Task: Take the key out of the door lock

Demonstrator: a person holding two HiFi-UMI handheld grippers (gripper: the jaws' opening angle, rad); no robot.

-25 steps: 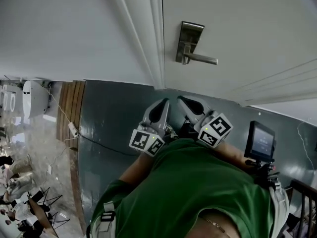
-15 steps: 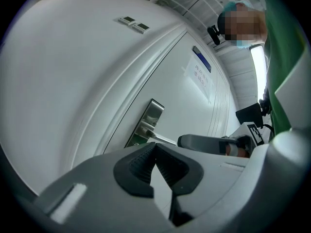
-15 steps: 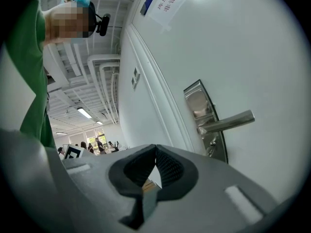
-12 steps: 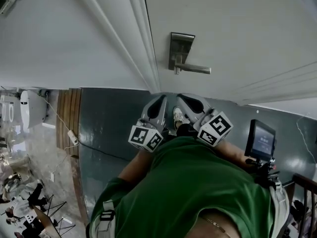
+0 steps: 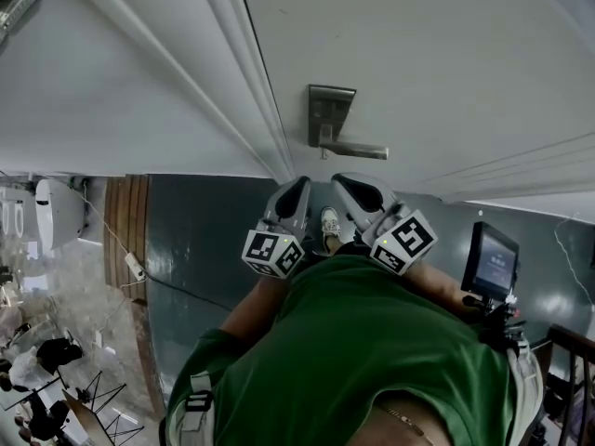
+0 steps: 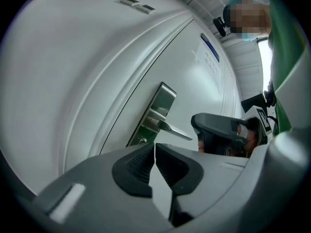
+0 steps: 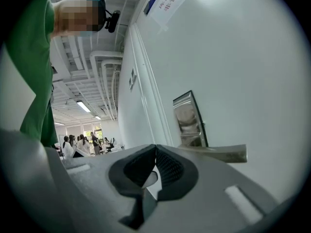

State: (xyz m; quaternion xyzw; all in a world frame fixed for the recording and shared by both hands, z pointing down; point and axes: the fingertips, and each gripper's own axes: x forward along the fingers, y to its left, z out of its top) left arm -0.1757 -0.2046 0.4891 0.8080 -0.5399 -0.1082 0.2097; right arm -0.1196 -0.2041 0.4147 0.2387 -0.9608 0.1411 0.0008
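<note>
A brushed-metal lock plate (image 5: 329, 115) with a lever handle (image 5: 361, 150) sits on the white door (image 5: 446, 63). In the left gripper view a small round cylinder (image 6: 142, 141) shows low on the plate (image 6: 160, 106), under the lever (image 6: 170, 128); I cannot make out a key. Both grippers are held side by side just below the handle, apart from it. My left gripper (image 5: 299, 191) (image 6: 154, 152) is shut and holds nothing. So is my right gripper (image 5: 346, 184) (image 7: 155, 153), which points at the plate (image 7: 188, 116) and lever (image 7: 221, 153).
The white door frame (image 5: 251, 91) runs left of the lock. A small screen on a stand (image 5: 491, 263) is at the right. A cable and power strip (image 5: 136, 242) lie on the floor at the left. Several people (image 7: 80, 143) stand far off.
The lock plate has slid down and left in the head view, closer to the grippers. Both grippers have risen slightly toward the handle and stay shut.
</note>
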